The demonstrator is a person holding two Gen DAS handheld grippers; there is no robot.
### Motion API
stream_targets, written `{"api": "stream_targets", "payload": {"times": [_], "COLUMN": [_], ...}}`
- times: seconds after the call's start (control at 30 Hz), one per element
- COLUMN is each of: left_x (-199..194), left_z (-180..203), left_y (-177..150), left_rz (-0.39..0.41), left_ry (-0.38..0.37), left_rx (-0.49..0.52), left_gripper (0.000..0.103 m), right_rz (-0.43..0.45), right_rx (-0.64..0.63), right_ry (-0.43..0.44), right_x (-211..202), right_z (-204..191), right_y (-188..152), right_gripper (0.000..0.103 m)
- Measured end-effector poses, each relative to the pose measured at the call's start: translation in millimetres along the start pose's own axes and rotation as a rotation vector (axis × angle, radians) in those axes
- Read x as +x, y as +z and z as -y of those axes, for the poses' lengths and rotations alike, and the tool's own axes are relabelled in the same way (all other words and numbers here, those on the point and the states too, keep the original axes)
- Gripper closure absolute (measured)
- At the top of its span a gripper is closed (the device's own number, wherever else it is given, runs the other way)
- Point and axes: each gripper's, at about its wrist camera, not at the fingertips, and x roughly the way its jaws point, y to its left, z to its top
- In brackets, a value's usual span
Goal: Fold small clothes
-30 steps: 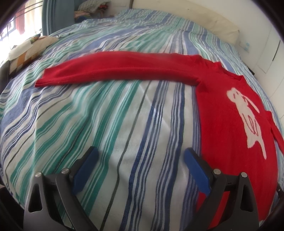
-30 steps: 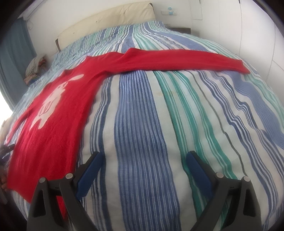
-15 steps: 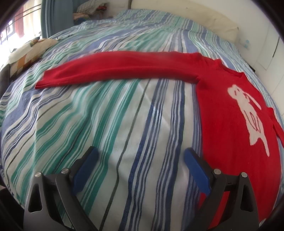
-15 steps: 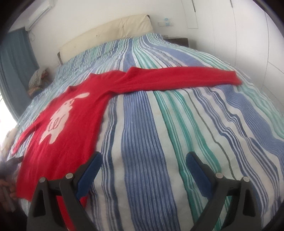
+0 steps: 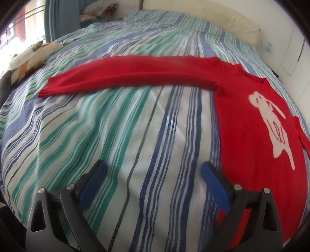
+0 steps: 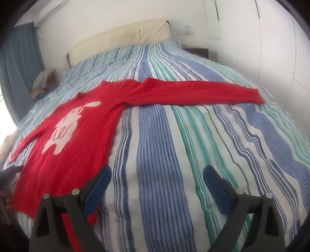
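striped bedspread [image 6: 164, 155] covers the bed, red sweater [image 6: 77, 145] flat on it, cream headboard [image 6: 120, 36] behind; i keep left gripper [image 5: 153, 172] and right gripper [image 6: 157, 176] released.

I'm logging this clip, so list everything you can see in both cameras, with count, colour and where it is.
sweater: one, red with a white animal figure, flat on the bed, sleeves spread out
bedspread: one, blue, green and white stripes, covering the bed
headboard: one, cream, at the far end of the bed
patterned cushion: one, white and orange, at the bed's edge in the left wrist view
clothes pile: one, mixed colours, beyond the bed near the blue curtain
air conditioner: one, white, high on the wall
left gripper: black with blue pads, open, above the bedspread
right gripper: black with blue pads, open, beside the sweater's hem
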Motion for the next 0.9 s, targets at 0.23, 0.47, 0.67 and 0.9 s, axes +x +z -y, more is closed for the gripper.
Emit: {"api": "stream_targets", "payload": {"times": [0.23,0.47,0.67,0.9], "left_x": [0.0,0.4,0.9,1.5], "left_z": [-0.1,0.2,0.3,1.5], "left_y": [-0.1,0.0,0.3,-0.1], "left_rz": [0.0,-0.001,0.0,0.0], "left_ry": [0.001,0.0,0.001,0.006], "left_rx": [0.001,0.0,-0.001,0.007], "left_gripper": [0.004,0.004,0.004,0.003], "right_rz": [0.012,0.03,0.047,0.045], "right_rx": [-0.015,-0.041,-0.063,-0.06], "right_ry": [-0.002,-0.005,-0.013,-0.013], "right_x": [-1.9,-5.1,-9.0,-6.4], "right_z": [-2.6,-7.5,-9.6,-8.2], "right_y": [0.9,1.9,2.3,2.3], "right_gripper": [0.009,0.009,0.009,0.009]}}
